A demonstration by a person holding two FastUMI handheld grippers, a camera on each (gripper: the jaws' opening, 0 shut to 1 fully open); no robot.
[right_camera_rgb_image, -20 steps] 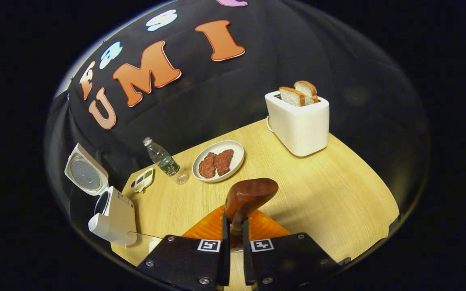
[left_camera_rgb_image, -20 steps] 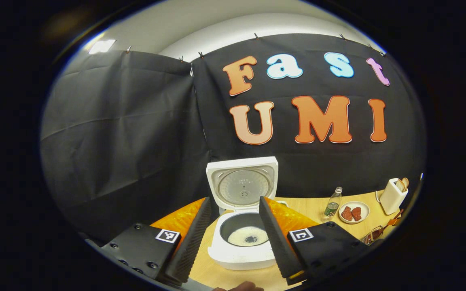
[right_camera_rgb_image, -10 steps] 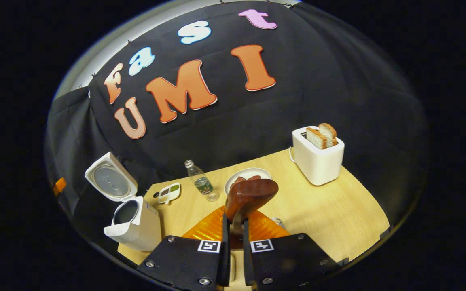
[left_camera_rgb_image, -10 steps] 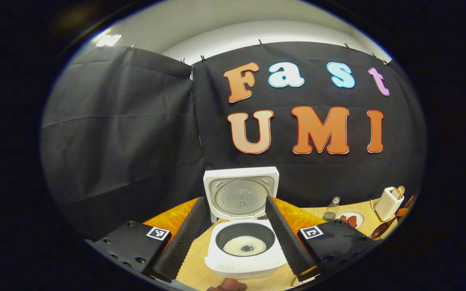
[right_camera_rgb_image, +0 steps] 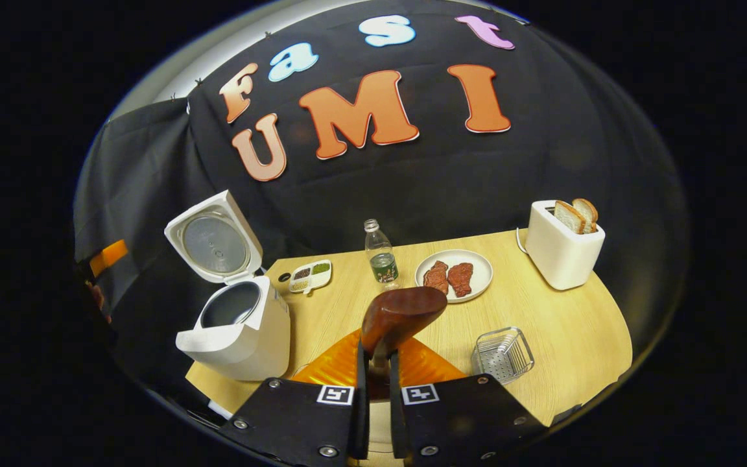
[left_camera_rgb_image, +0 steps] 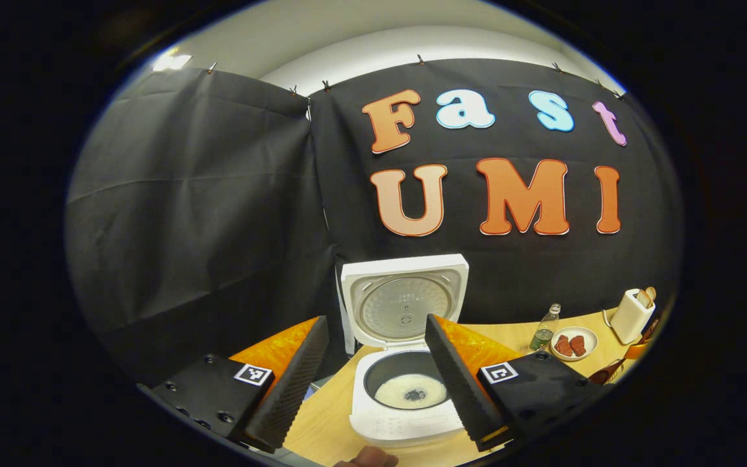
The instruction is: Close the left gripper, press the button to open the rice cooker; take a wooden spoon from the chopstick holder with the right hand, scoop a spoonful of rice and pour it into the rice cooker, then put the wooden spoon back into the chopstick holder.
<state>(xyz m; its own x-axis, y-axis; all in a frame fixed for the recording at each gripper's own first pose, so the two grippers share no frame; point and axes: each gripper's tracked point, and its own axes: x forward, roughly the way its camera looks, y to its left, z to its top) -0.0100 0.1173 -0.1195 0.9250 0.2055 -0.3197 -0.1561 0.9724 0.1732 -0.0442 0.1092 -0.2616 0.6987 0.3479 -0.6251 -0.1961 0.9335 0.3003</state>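
Up front, the right hand-held gripper (right_camera_rgb_image: 373,376) pinches the wooden spoon (right_camera_rgb_image: 403,314) by its handle, bowl raised above the wooden surface (right_camera_rgb_image: 561,331). Just right of it sits a clear chopstick holder (right_camera_rgb_image: 502,353). Well to the left stands the rice cooker (right_camera_rgb_image: 237,324), lid up. The left hand-held gripper (left_camera_rgb_image: 373,383) hangs spread wide before that cooker, rice (left_camera_rgb_image: 410,391) in its pot.
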